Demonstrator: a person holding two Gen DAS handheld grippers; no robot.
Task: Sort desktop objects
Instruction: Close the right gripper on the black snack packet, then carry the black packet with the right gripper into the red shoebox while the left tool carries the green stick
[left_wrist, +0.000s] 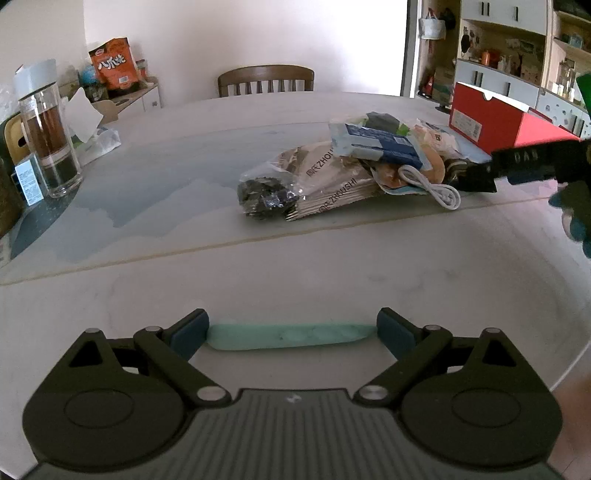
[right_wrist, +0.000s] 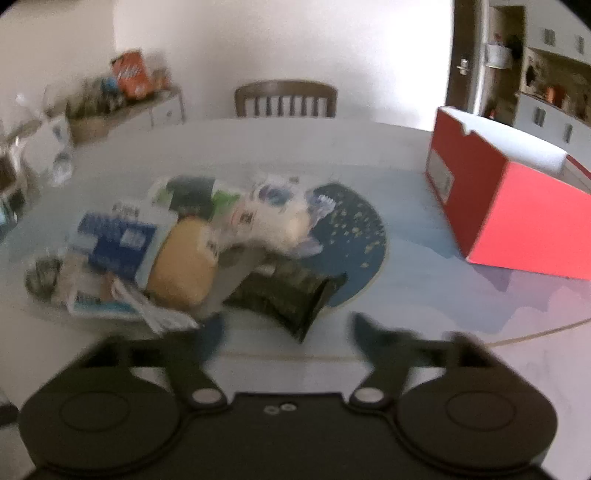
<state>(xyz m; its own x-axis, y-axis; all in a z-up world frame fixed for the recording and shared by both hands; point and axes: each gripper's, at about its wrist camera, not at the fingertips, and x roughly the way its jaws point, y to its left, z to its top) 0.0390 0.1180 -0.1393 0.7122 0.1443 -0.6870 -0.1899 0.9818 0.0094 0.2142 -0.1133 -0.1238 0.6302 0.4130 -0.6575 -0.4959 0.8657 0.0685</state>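
The right gripper (right_wrist: 286, 334) has its fingers spread apart and empty, just short of the dark green crinkly foil packet (right_wrist: 291, 295) at the near edge of the heap of snack bags (right_wrist: 177, 243) in the middle of the pale desk (right_wrist: 388, 354). That packet looks light, soft and slippery; its near corner seems the best hold. The open red cardboard box (right_wrist: 517, 206) stands to the right. The left gripper (left_wrist: 291, 334), fingers also apart and holding nothing, hovers low and level, well back from the heap.
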